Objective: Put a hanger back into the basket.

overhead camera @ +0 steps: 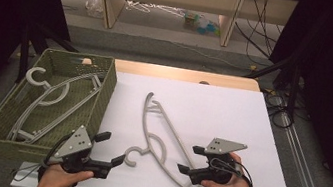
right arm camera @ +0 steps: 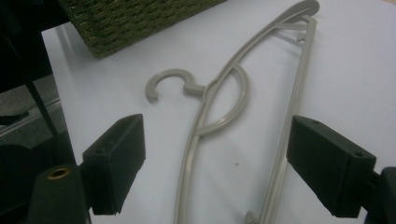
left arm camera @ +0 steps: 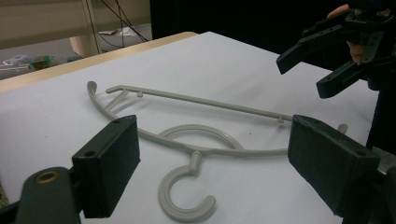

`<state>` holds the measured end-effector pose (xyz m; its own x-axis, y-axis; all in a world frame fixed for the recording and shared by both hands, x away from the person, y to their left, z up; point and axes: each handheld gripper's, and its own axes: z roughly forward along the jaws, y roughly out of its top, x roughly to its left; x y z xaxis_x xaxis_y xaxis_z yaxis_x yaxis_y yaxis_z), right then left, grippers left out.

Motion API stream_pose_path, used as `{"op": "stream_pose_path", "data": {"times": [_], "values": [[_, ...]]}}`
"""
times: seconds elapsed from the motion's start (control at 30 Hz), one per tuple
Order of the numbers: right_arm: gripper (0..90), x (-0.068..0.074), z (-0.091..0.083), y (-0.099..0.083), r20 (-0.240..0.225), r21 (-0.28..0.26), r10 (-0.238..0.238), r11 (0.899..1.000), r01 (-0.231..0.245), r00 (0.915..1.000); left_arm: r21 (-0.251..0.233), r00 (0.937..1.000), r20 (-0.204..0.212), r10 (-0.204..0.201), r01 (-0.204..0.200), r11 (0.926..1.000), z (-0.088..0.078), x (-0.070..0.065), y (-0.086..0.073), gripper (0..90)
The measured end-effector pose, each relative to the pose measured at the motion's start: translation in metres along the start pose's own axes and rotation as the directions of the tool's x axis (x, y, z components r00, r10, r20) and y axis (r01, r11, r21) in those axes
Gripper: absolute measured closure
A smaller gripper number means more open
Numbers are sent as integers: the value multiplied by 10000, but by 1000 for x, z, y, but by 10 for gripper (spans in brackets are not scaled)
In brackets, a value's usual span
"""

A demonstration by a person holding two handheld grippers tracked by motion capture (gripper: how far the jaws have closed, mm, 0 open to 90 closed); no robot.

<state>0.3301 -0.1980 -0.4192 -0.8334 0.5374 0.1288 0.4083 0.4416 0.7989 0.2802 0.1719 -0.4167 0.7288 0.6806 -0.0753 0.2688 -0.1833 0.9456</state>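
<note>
Grey plastic hanger (overhead camera: 162,141) is laid flat on the white bench (overhead camera: 232,114), just beside the woven basket (overhead camera: 103,98). The left gripper (overhead camera: 112,151) is held wide apart near its hook, gripping nothing. The right gripper (overhead camera: 189,159) is likewise spread wide over the hanger's lower end, nothing clasped.

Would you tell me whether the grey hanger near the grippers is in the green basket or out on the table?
Out: the hanger lies flat on the white tabletop, right of the woven basket.
</note>
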Motion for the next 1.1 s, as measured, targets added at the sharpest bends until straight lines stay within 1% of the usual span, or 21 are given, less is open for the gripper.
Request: {"op": "stream_pose_path", "data": {"times": [0.03,0.07,0.1,0.23,0.27,0.3,0.33,0.4,0.43,0.47,0.57,0.7,0.77,0.8,0.83,0.93,0.97,1.0,1.03,1.07,1.1], "values": [[205,0,1,0,26,4,-8,10000,8,10000,40,10000,-4,-25,25,10000,1,-1,-1,166],[204,1,1,0,15,59,-52,10000,52,10000,63,9994,51,341,-341,9994,1,0,-1,166],[203,1,2,0,-20,91,-52,9999,52,10000,97,9998,-17,204,-204,9997,1,-1,-2,165],[203,4,8,0,71,333,-311,9990,308,9995,36,9998,-108,171,-171,9998,2,-2,-4,165],[204,4,9,0,-8,400,-337,9986,337,9994,107,9997,-117,220,-219,9997,2,-2,-5,165],[203,5,10,0,81,420,-364,9985,360,9993,137,9995,-71,301,-300,9995,3,-1,-6,166],[204,5,12,1,-11,496,-382,9980,382,9993,154,9998,-110,163,-161,9998,3,-2,-7,166],[204,6,17,1,-187,498,-239,9985,248,9995,203,9998,-80,206,-205,9996,4,-3,-7,166],[198,5,21,1,-197,660,-302,9973,315,9993,214,9990,-19,437,-436,9988,4,-2,-7,166],[190,6,23,1,-229,887,-319,9955,339,9992,196,9999,-19,167,-167,9997,5,-4,-8,166],[185,7,36,0,-355,1512,-346,9877,396,9988,294,9997,-33,229,-227,9993,5,-3,-8,166],[188,7,53,-2,-214,2019,-342,9787,378,9992,391,10000,-33,74,-73,9992,7,-2,-10,166],[205,9,59,-2,-291,2403,-304,9700,365,9991,425,10000,-4,37,-37,9991,7,-2,-11,166],[218,9,64,-2,-399,2568,-423,9651,511,9983,423,10000,-12,28,-27,9991,7,-2,-11,166],[229,10,67,-2,-437,2620,-439,9636,538,9981,413,10000,-13,34,-34,9991,7,-1,-11,166],[289,13,76,-1,-517,2995,-439,9524,574,9977,416,10000,-11,28,-28,9991,7,-1,-11,167],[323,14,80,-1,-674,3177,-447,9460,639,9967,431,10000,-15,41,-41,9991,7,-1,-12,166],[343,14,83,0,-707,3281,-442,9424,651,9965,443,10000,7,48,-48,9990,7,0,-12,166],[365,14,86,1,-734,3499,-387,9347,620,9966,454,10000,3,39,-39,9990,7,0,-12,167],[390,14,87,1,-717,3575,-401,9318,632,9966,466,10000,24,35,-36,9989,7,0,-12,168],[418,14,89,1,-842,3716,-343,9262,633,9959,459,9999,85,-65,61,9989,7,-1,-12,169]]}}
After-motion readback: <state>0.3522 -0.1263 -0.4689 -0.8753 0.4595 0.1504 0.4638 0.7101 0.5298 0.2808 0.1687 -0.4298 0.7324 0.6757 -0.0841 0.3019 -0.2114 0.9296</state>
